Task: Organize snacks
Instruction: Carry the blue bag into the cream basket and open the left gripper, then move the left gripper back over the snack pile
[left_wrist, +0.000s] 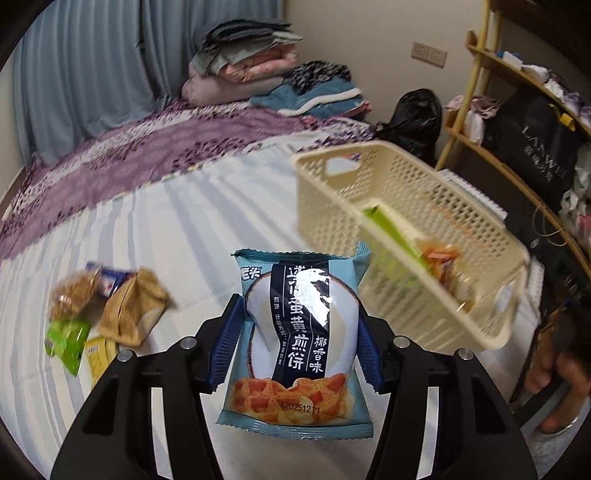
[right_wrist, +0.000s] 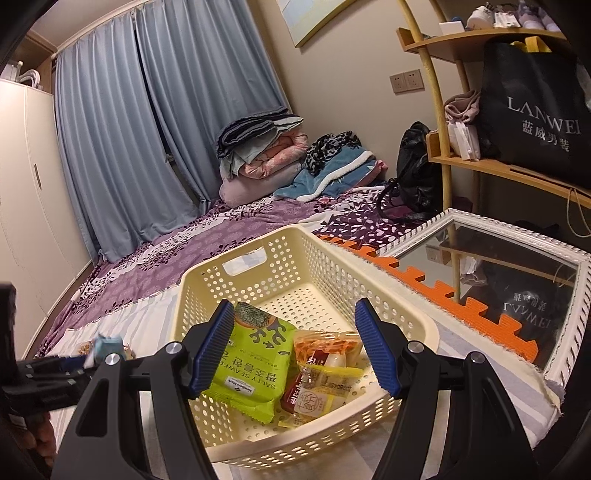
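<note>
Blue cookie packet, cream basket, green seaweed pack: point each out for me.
Blue cookie packet (left_wrist: 301, 332): left wrist view, front label.
Cream basket (right_wrist: 325, 273): right wrist view, far inner wall.
Green seaweed pack (right_wrist: 255, 365): right wrist view, printed face.

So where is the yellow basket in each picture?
Left wrist view: the basket is at upper right, blurred, beyond the blue packet held in the left gripper.
Right wrist view: the basket is in the middle, behind the open right gripper.
Shared landmark: the green packet lying inside it.
</note>
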